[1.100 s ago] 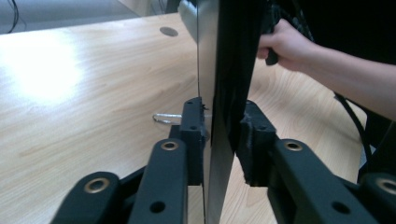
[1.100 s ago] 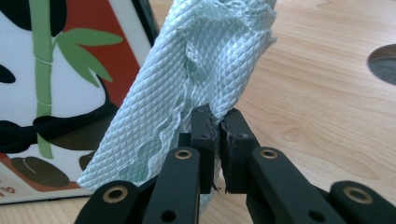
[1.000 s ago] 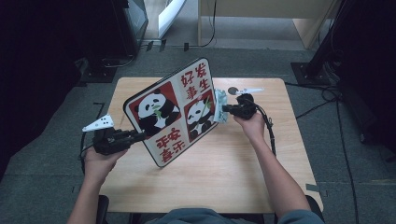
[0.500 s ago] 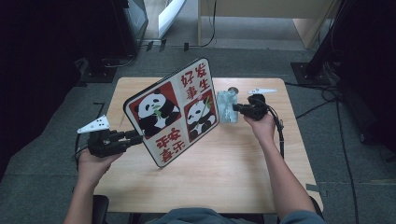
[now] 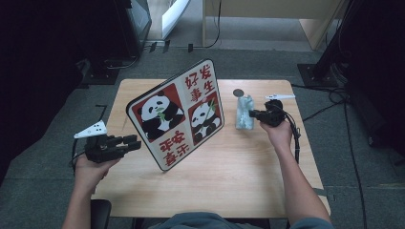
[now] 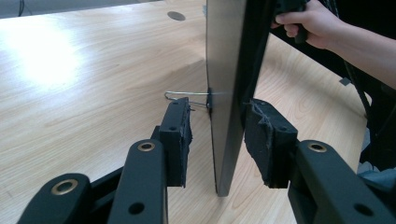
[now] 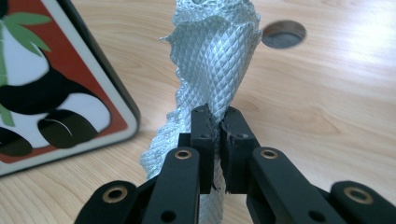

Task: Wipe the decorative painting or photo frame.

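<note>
Left gripper (image 5: 131,141) low at the left, forearm coming up from below, jaws just been opening, pads (image 6: 180,135) apart and pressing nothing. Right gripper (image 5: 251,114) farther out, arm stretched forward, jaws pinched tight.

Pinching a pale, diamond-textured cloth (image 7: 212,56) between the two black jaws of the right hand-held gripper (image 7: 219,122), pads pressing tight on its fold. Rising upright from the jaws, just in front of a round hole (image 7: 284,34) in the wooden worktop (image 7: 336,93). Standing at left, a red-bordered panda sign (image 7: 51,88), close beside the cloth.
</note>
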Demonstrator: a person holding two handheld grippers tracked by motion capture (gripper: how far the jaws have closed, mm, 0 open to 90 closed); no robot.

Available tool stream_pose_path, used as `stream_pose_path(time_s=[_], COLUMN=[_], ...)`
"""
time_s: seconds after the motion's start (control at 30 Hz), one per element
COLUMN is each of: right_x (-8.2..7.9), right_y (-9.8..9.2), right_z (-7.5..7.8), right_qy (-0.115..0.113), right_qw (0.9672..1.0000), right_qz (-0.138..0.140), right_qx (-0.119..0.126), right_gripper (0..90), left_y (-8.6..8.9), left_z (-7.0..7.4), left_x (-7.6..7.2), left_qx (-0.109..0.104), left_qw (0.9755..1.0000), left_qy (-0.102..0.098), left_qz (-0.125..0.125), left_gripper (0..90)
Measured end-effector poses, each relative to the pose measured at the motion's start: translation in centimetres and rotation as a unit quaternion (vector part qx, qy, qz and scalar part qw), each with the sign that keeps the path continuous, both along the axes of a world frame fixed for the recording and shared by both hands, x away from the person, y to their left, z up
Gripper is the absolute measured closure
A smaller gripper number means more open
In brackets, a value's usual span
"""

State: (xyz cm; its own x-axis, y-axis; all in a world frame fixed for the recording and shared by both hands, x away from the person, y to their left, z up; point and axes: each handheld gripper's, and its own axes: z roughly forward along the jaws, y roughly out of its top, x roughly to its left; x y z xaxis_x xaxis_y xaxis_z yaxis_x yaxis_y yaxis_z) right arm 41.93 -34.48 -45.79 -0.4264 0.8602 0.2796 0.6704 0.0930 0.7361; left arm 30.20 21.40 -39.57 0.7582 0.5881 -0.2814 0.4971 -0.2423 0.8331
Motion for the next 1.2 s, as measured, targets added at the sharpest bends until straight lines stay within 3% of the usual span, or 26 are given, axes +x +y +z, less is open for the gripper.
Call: stream_pose_path(time_s=[0.3, 0.7, 0.87, 1.0, 1.2], right_x=[-0.2, 0.8, 1.1, 1.2, 1.0], right_y=[-2.1, -3.0, -3.1, -3.1, -3.2], right_z=[-0.9, -2.7, -3.7, -3.9, -3.8], right_qy=[0.020, 0.042, 0.041, 0.029, 0.029], right_qw=[0.9994, 0.9968, 0.9960, 0.9963, 0.9964], right_qz=[-0.025, -0.059, -0.063, -0.058, -0.064], right_qx=[-0.016, -0.032, -0.050, -0.056, -0.047], right_gripper=[85.1, 82.9, 72.3, 64.6, 56.4], left_y=[0.6, 0.6, 0.5, 0.3, 0.0], left_z=[-1.1, -2.3, -2.5, -2.7, -2.9], left_x=[0.6, 2.2, 2.7, 2.9, 3.0], left_qx=[0.013, 0.024, 0.028, 0.031, 0.039], left_qw=[0.9999, 0.9991, 0.9990, 0.9988, 0.9984], left_qy=[0.006, 0.014, 0.016, 0.020, 0.025], left_qz=[0.008, 0.031, 0.032, 0.033, 0.031], left_gripper=[59.5, 59.5, 58.4, 51.9, 48.9])
